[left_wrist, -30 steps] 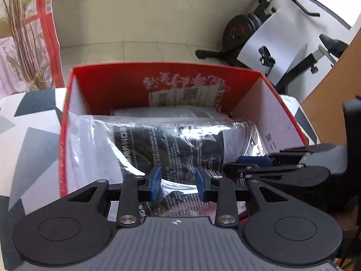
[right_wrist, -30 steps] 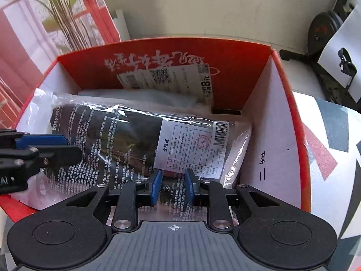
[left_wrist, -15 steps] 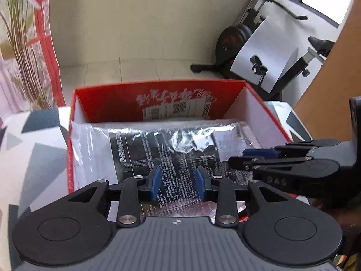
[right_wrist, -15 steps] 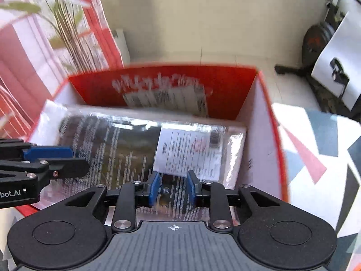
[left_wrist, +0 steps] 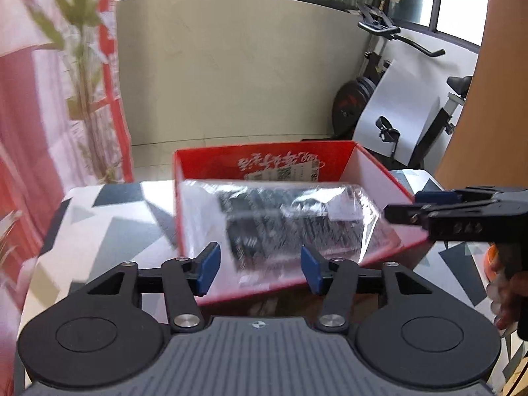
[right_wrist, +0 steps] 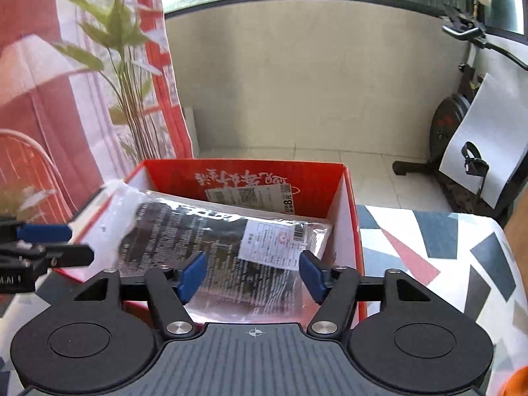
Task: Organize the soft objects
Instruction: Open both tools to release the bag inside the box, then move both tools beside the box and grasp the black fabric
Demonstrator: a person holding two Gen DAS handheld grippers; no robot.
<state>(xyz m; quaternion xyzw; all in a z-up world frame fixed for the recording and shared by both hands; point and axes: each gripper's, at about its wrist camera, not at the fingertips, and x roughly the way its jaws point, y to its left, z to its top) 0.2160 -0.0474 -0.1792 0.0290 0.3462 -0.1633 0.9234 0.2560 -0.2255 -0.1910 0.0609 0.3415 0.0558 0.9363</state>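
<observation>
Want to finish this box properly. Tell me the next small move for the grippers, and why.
Probably back both away. The left gripper and right gripper are open and empty, and the plastic-wrapped dark package lies in the red box, though its left edge rides over the wall and may need a nudge.

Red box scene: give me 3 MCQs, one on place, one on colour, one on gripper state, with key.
1. Where is the plastic packet?
A. on the floor
B. in the red box
C. on the exercise bike

2. What colour are the gripper pads?
A. blue
B. green
C. white

3. How do the left gripper and right gripper stand?
A. both shut on the packet
B. one open, one shut
C. both open, holding nothing

Key: B, the packet lies between the box walls; A, the pads show blue; C, each view shows wide jaws with nothing between them.
</observation>
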